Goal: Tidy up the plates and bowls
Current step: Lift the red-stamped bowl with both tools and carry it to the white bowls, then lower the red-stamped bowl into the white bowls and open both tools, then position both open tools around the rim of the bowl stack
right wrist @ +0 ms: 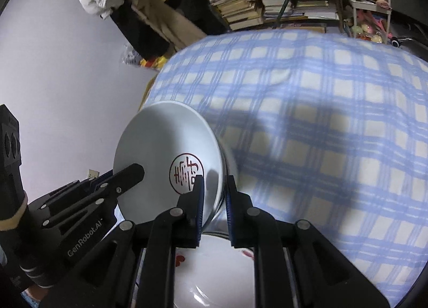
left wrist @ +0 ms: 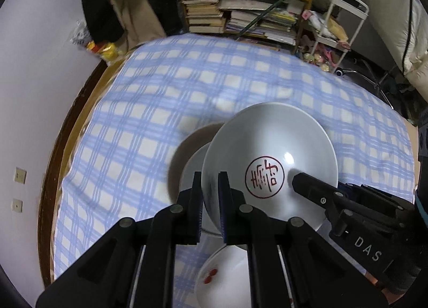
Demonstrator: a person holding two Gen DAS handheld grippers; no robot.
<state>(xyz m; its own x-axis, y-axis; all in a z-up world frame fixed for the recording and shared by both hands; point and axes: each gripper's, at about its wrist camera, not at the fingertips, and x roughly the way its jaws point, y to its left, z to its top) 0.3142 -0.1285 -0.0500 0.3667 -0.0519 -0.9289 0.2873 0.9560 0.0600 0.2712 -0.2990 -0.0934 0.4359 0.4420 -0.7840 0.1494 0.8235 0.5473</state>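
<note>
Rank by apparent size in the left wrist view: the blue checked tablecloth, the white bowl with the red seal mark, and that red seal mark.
1. Blue checked tablecloth, filling most of the view.
2. White bowl, though nearness to the camera enlarges it.
3. Red seal mark.

The checked cloth (left wrist: 187,88) on the worktop lies bare toward the far edge. Nearer, a white dish (left wrist: 224,281) sits below. Stacked books (left wrist: 206,14) crowd beyond.

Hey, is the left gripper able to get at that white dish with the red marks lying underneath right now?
Probably not as things stand. The left gripper is shut on the rim of the grey bowl, and the right gripper clamps the opposite rim. The white dish lies below the bowl, reachable only after letting go.
</note>
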